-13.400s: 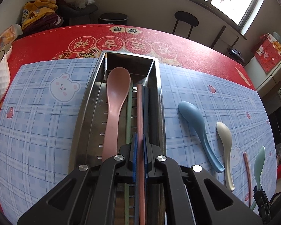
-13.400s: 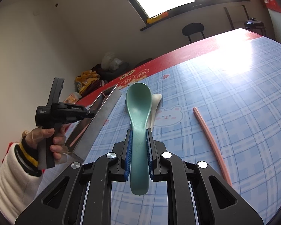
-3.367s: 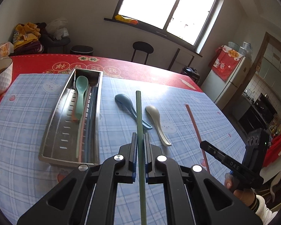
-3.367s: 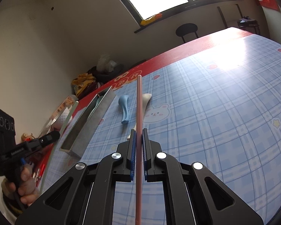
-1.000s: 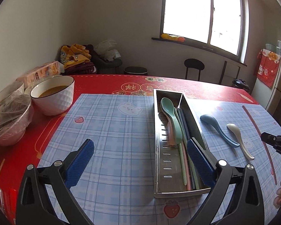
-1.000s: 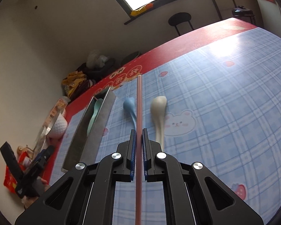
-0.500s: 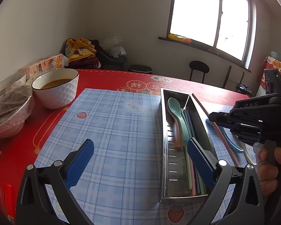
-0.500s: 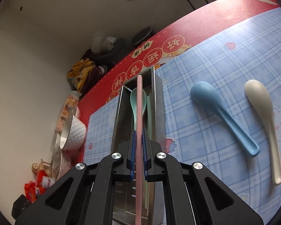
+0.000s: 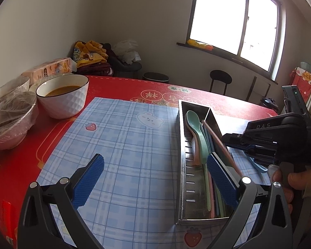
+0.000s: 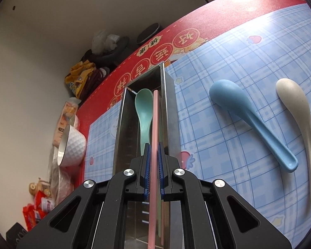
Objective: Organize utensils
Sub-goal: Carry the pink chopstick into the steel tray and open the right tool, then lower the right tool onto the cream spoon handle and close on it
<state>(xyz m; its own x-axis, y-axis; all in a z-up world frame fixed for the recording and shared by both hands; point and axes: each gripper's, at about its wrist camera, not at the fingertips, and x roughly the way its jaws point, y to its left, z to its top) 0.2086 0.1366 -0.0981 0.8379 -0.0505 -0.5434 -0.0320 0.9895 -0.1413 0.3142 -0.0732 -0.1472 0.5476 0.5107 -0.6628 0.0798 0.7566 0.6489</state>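
A long steel tray [image 9: 181, 145] lies on the blue checked mat and holds a green spoon [image 9: 193, 122], a pink spoon under it and several chopsticks. My right gripper [image 10: 154, 145] hangs over the tray [image 10: 119, 134] and grips a pink chopstick [image 10: 154, 124]. The chopstick lies lengthwise along the tray beside the green spoon [image 10: 144, 108]. Its jaws are starting to open with the chopstick still between the pads. In the left wrist view the right gripper [image 9: 228, 140] reaches in from the right with the pink chopstick [image 9: 217, 141] slanting into the tray. My left gripper [image 9: 155, 159] stands open and empty, left of the tray.
A blue spoon [image 10: 238, 103] and a cream spoon [image 10: 294, 99] lie on the mat right of the tray. A white bowl of brown liquid [image 9: 62, 95], a film-covered bowl [image 9: 10, 120] and a tissue pack [image 9: 49, 70] stand at the table's left.
My right gripper carried the pink chopstick leftward from above the loose spoons to over the tray, then settled slightly lower along it. The left gripper stayed open and nearly still.
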